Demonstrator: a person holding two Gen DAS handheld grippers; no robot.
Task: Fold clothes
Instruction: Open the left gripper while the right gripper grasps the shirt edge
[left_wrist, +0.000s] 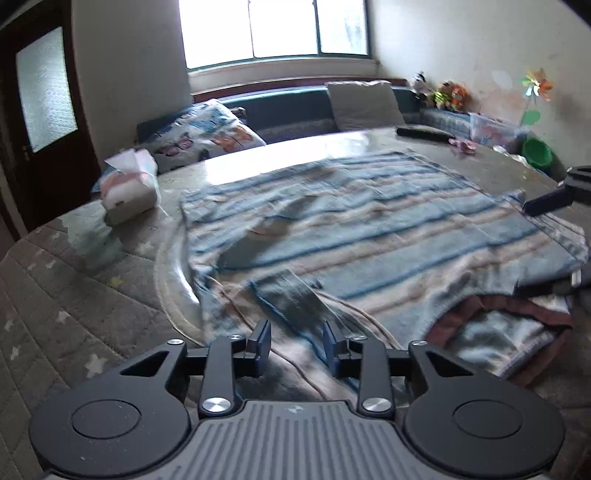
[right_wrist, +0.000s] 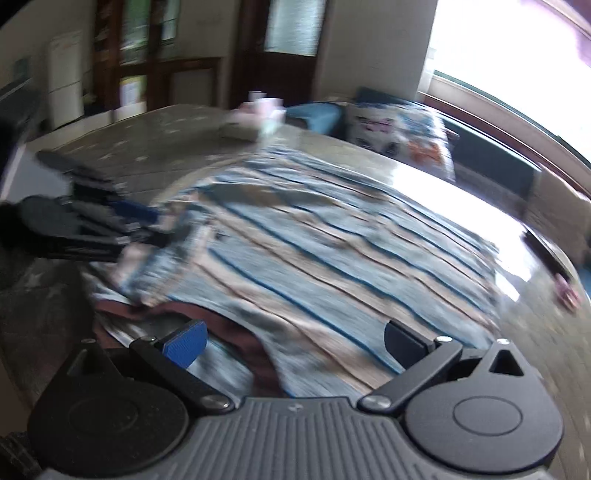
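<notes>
- Glossy tabletop (left_wrist: 332, 142), tissue pack (left_wrist: 129, 192) at far left.
- Striped shirt (left_wrist: 369, 229) spread flat across it.
- Left tongs (left_wrist: 296, 341) partly spread over shirt edge.
- Right tongs (right_wrist: 295, 341) spread wide above collar (right_wrist: 255, 350).

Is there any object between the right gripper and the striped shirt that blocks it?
Nothing visible does. The right gripper hangs with jaws open directly over the striped shirt near its brown collar; the tissue pack lies off the cloth.

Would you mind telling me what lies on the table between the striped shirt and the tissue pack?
In the left wrist view, nothing: only bare glossy table separates the striped shirt from the tissue pack.
</notes>
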